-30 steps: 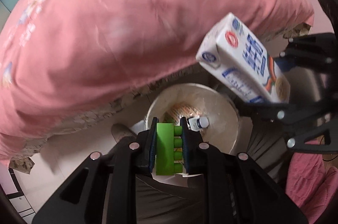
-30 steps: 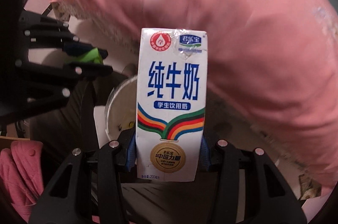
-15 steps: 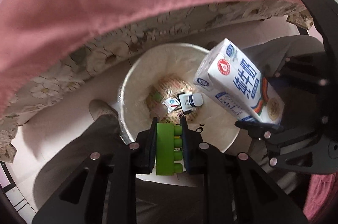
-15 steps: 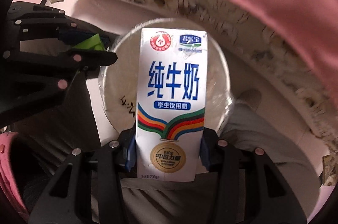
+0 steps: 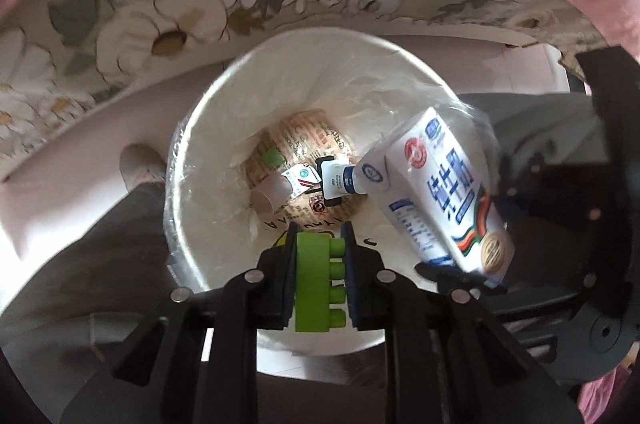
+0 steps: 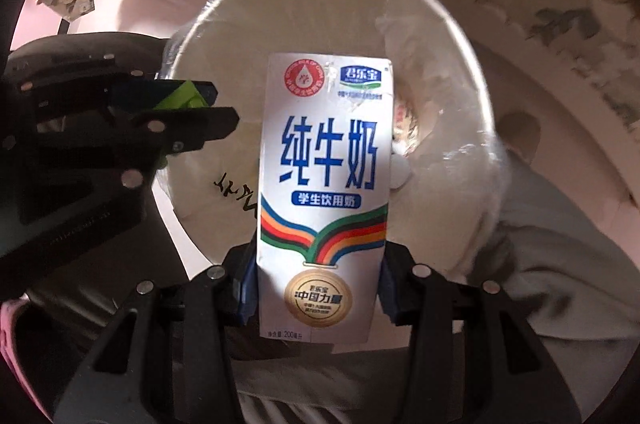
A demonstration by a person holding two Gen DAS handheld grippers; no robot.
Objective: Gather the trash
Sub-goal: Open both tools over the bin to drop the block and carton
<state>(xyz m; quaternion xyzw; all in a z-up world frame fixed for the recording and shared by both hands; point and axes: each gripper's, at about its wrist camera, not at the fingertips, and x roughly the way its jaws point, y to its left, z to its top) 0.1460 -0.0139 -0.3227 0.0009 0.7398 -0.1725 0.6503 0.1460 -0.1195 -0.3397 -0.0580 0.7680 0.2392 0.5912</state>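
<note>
Now my left gripper clamps a green brick above the bin. My right gripper grips a milk carton, seemingly over the same bin.

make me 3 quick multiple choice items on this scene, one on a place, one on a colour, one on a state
1. Where does the milk carton hang?
A. over the open bin
B. on the bedspread
C. on the floor

2. What colour is the brick in the left gripper?
A. red
B. green
C. yellow

3. How is the right gripper?
A. open and empty
B. shut on nothing
C. shut on the carton

Answers: 1 A, the bin's mouth lies behind it; 2 B, bright green studs show; 3 C, both pads press the carton's sides.
</note>
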